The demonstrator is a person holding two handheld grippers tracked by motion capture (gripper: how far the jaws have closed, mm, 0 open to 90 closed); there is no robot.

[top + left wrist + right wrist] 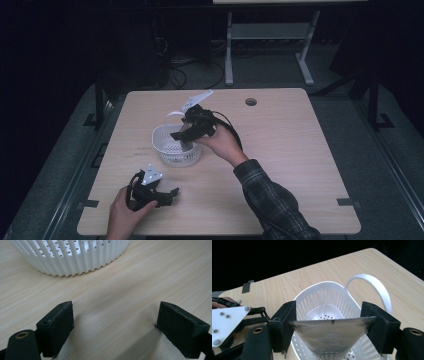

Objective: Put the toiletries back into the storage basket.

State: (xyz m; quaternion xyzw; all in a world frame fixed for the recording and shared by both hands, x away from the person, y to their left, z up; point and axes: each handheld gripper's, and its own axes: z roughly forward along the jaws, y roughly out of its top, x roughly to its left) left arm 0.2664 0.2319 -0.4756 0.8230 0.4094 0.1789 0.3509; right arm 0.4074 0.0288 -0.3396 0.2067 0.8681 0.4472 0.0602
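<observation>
A white slotted basket with a loop handle stands on the wooden table, left of its middle. Above the basket's rim my right gripper points down and left into it. It is shut on a silvery foil pouch, whose flat top edge spans the two pads; the pouch narrows downward into the basket. My left gripper lies on the table near the front edge. It is open, with bare wood between its fingertips. The basket's wall is just beyond it.
A round cable hole sits in the table's far right part. Small metal brackets mark the table's edges. Behind the table stands a grey frame leg with cables on the dark floor.
</observation>
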